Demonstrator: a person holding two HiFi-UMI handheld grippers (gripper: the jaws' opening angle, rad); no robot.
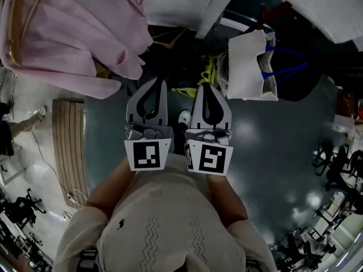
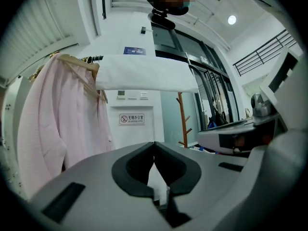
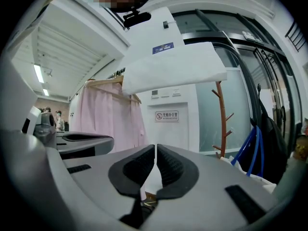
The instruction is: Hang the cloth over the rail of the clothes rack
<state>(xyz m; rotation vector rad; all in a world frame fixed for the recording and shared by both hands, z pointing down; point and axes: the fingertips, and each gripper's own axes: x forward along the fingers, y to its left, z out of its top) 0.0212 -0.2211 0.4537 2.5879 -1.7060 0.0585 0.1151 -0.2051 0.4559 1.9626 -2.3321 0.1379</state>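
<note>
Fingers (image 2: 134, 166) of the left gripper (image 2: 154, 145) are pressed together on nothing. The right gripper (image 3: 156, 147) has its own closed to a thin slit, also empty, and the two sit side by side. Ahead, a pink shirt (image 2: 62, 129) hangs on a wooden hanger (image 2: 79, 61) beside the white cloth (image 2: 144, 73), which lies draped over the rail (image 2: 95, 58) above both grippers. Further right sits a white bag (image 1: 249, 67) with blue handles.

To your left a pink shirt (image 1: 68, 33) hangs on a wooden hanger (image 2: 79, 62). Ahead of you a no-smoking sign (image 2: 131, 119) sits on the white wall, with a wooden coat stand (image 3: 222, 119) just beside it. A white bag (image 1: 249, 67) with blue handles stands on the floor, and a slatted wooden board (image 1: 68, 146) lies there too, well apart from it.
</note>
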